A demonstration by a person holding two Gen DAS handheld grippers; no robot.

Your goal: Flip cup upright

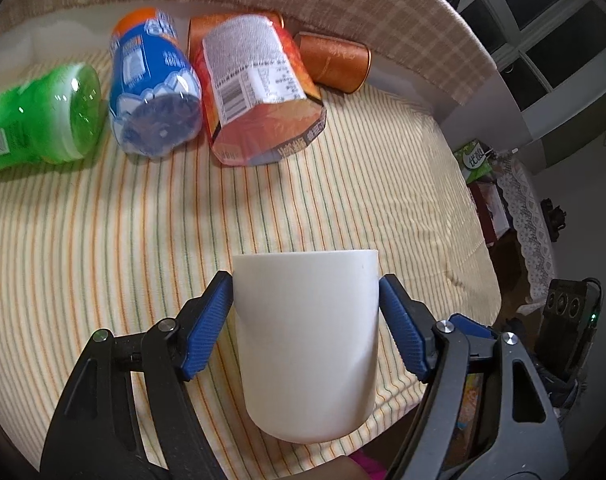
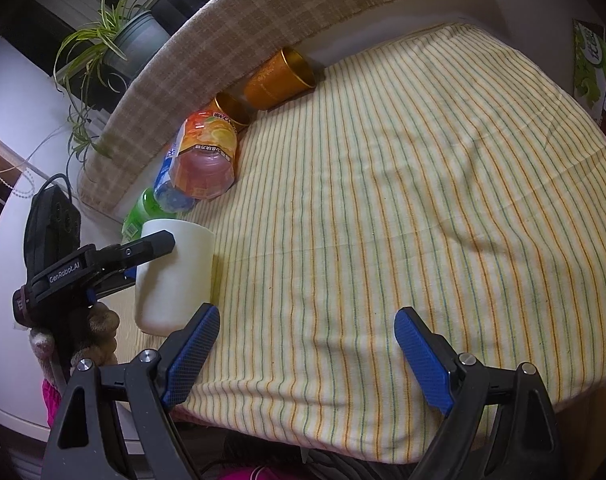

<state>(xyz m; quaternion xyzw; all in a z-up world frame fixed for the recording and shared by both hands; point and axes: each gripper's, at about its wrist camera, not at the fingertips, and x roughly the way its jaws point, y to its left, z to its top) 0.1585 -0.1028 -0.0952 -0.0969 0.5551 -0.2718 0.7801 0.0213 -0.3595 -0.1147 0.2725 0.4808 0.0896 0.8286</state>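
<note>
A plain white cup (image 1: 309,340) is held between the blue pads of my left gripper (image 1: 306,294), near the front edge of the striped cloth; its rounded base points toward the camera and it is lifted. In the right wrist view the same cup (image 2: 175,276) shows at the left, tilted, with the left gripper (image 2: 139,256) shut on it above the table edge. My right gripper (image 2: 307,332) is open and empty over the front of the striped cloth (image 2: 383,200).
Lying at the back of the cloth: a green bottle (image 1: 43,120), a blue bottle (image 1: 151,88), an orange juice bottle (image 1: 259,92) and two copper cups (image 1: 335,60). A checked cushion edge (image 1: 343,0) runs behind them. A potted plant (image 2: 119,40) stands beyond.
</note>
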